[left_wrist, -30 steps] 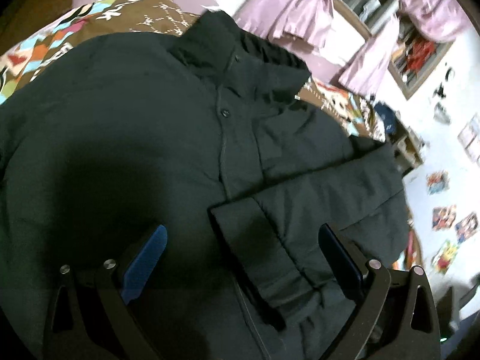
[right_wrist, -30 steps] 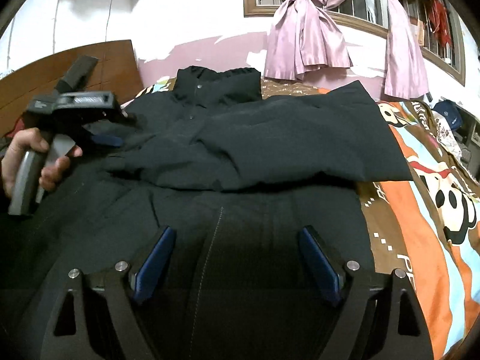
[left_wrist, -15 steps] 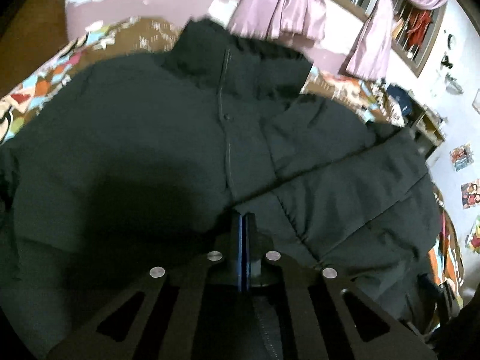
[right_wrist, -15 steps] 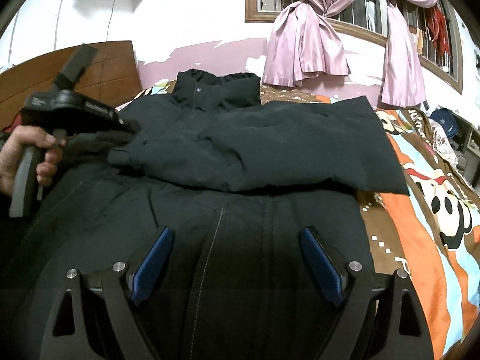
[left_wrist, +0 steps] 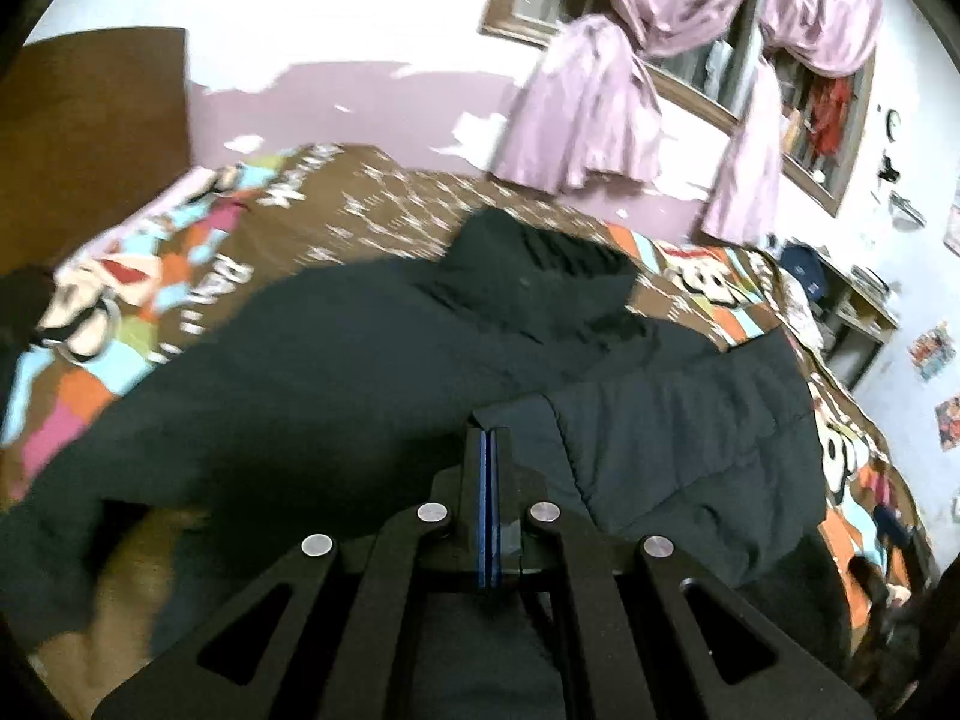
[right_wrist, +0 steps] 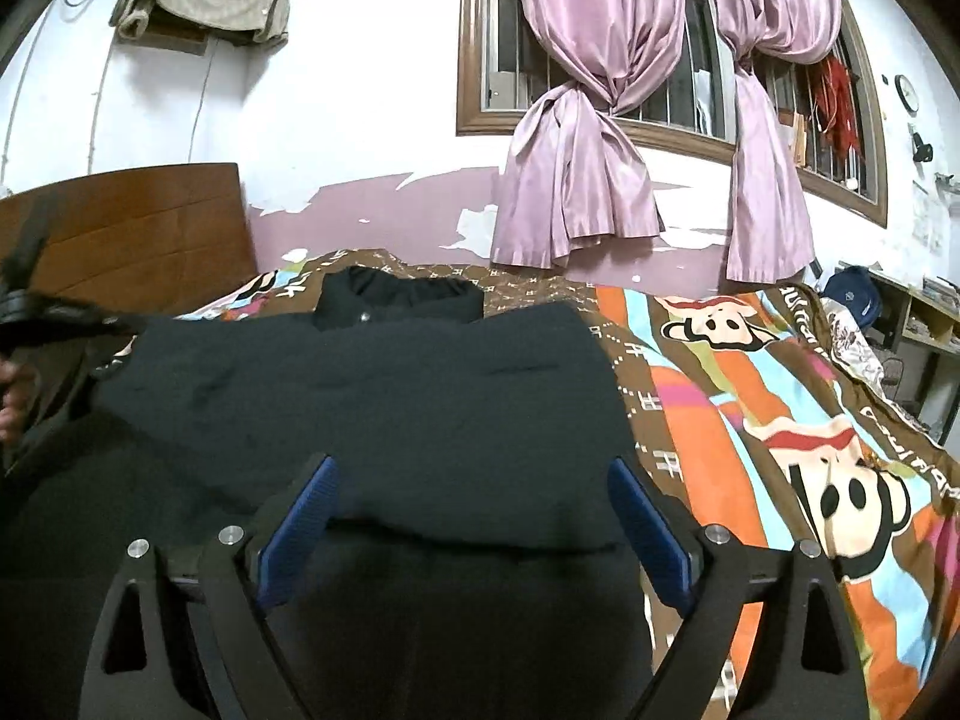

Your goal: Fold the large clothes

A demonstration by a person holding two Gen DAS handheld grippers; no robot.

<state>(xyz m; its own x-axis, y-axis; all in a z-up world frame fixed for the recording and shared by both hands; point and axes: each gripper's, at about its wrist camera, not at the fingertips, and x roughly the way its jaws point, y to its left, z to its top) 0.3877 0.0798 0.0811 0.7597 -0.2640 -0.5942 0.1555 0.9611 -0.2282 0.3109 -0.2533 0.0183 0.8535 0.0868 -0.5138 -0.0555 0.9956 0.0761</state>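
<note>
A large black padded jacket lies on the bed, collar toward the far wall; it also shows in the right wrist view. One sleeve is folded across the body. My left gripper is shut, its blue pads pressed together at the sleeve's cuff edge; whether fabric is pinched between them is not clear. It appears at the left edge of the right wrist view, held by a hand. My right gripper is open and empty, hovering over the jacket's lower half.
The bed has a colourful cartoon-monkey cover. A wooden headboard stands at the left. Pink curtains hang over a window on the far wall. Shelves and a blue bag are at the right.
My left gripper went from wide open to shut at the sleeve cuff, then lifted and drew leftward. The right gripper rose and tilted up, staying open.
</note>
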